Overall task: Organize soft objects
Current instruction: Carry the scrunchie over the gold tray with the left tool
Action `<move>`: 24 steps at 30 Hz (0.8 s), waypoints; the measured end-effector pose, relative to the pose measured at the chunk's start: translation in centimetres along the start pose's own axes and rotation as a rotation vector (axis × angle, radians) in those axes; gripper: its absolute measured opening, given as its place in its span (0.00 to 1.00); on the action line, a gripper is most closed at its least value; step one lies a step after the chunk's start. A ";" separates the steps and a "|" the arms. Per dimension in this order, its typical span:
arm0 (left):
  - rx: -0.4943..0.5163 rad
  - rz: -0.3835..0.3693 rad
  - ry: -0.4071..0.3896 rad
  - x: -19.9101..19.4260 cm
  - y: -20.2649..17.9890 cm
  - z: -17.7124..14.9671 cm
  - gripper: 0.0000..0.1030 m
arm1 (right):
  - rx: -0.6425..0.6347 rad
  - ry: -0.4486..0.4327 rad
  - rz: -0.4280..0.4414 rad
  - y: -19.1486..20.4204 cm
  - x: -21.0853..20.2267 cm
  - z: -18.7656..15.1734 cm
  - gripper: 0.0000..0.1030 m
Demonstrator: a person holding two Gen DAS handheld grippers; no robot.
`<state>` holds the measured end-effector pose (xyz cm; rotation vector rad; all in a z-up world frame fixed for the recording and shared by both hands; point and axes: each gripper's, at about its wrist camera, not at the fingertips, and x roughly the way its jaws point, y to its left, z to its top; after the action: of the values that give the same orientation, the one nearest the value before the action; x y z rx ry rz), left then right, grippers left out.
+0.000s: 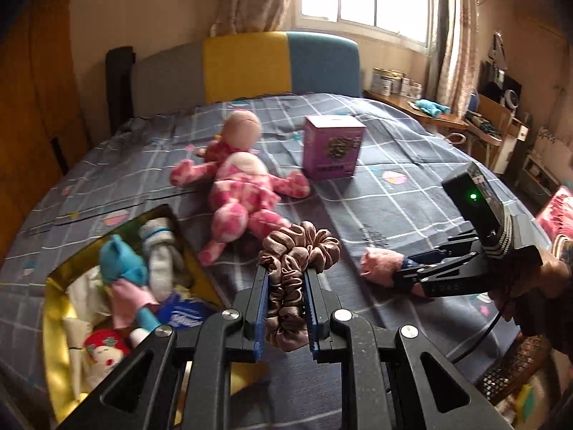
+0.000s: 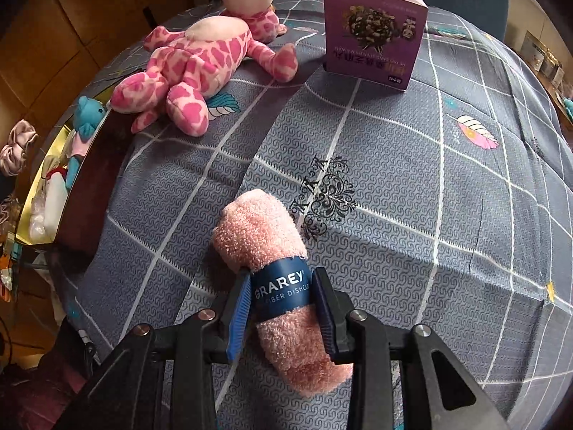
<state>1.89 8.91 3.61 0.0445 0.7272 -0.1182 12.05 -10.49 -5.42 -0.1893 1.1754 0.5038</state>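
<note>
1. The brown scrunchie (image 1: 299, 272) hangs clamped in the left gripper (image 1: 285, 308) jaws, beside the gold-lined box (image 1: 53, 308) at the bed (image 1: 412, 193) edge.
2. The right gripper (image 2: 283, 308) jaws clamp the rolled pink dishcloth (image 2: 265, 236) lying on the bed.
3. Next, probably: drop both into the box.

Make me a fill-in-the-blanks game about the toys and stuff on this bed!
1. The left gripper squeezes a brown satin ____.
2. The right gripper clamps a rolled pink fluffy cloth by its ____ paper band.
3. The pink spotted plush doll lies beside a ____ cardboard box.
4. The small blue teddy sits inside the ____-lined box.

Missing words: scrunchie; blue; purple; gold
</note>
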 end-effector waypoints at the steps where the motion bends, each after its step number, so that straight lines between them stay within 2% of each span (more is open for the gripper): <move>1: -0.009 0.013 -0.004 -0.3 0.6 -0.2 0.18 | -0.001 0.004 0.004 0.0 0.0 0.0 0.33; 6: -0.064 0.022 -0.008 -1.4 2.7 -1.1 0.18 | 0.000 0.000 0.009 -0.3 0.2 -0.1 0.34; 11: -0.171 0.006 0.000 -2.3 6.0 -2.0 0.18 | 0.015 0.012 -0.005 -0.3 0.3 -0.1 0.36; 16: -0.351 0.050 -0.015 -4.6 12.6 -3.7 0.18 | -0.006 0.005 -0.041 0.4 0.5 -0.2 0.36; 21: -0.519 0.157 -0.018 -7.0 19.1 -6.8 0.18 | -0.004 -0.014 -0.045 0.5 0.4 -0.4 0.36; 24: -0.608 0.152 0.007 -7.2 21.2 -8.9 0.18 | -0.007 -0.024 -0.050 0.6 0.2 -0.5 0.36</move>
<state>-6.71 31.35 1.75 -0.4800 0.7399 0.2509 11.38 -10.16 -5.71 -0.2183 1.1428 0.4651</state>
